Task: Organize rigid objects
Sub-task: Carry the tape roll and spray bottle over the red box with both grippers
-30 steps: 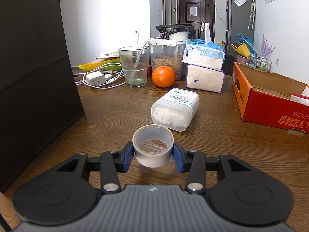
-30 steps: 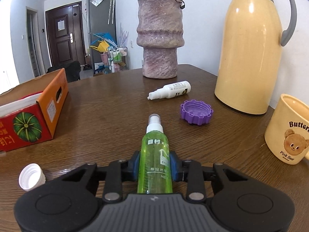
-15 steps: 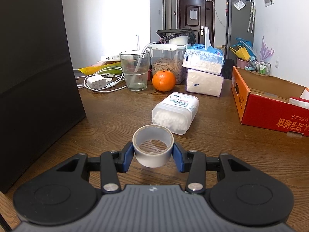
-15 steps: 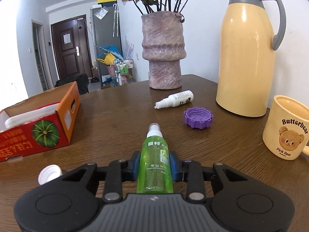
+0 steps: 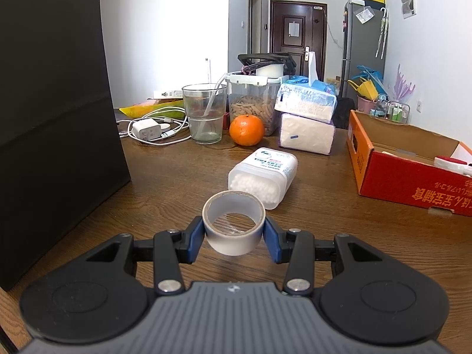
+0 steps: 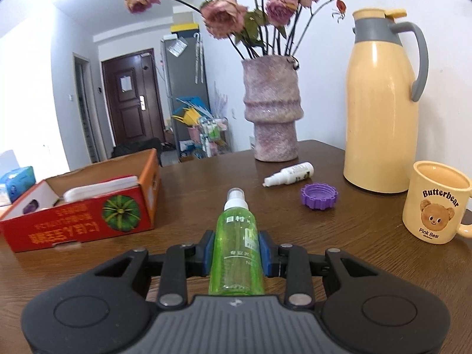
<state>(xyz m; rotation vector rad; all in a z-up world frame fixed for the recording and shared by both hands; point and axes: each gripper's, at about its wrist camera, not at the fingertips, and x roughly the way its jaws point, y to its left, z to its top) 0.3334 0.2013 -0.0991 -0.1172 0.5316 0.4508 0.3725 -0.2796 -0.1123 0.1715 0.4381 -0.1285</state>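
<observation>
A: Holding both things now — the left gripper [image 5: 234, 236] is closed on the tape roll [image 5: 234, 226], the right gripper [image 6: 237, 250] is clamped around the green spray bottle [image 6: 237, 249], both lifted above the table [image 6: 339, 236].

B: And the red box [image 6: 88, 221]?

A: It has a few items inside already. Left outside it, on the table — the cotton-swab case [image 5: 262, 177], the purple cap [image 6: 319, 196], the small white bottle [image 6: 289, 174]. I judge the task is about half done.
</observation>
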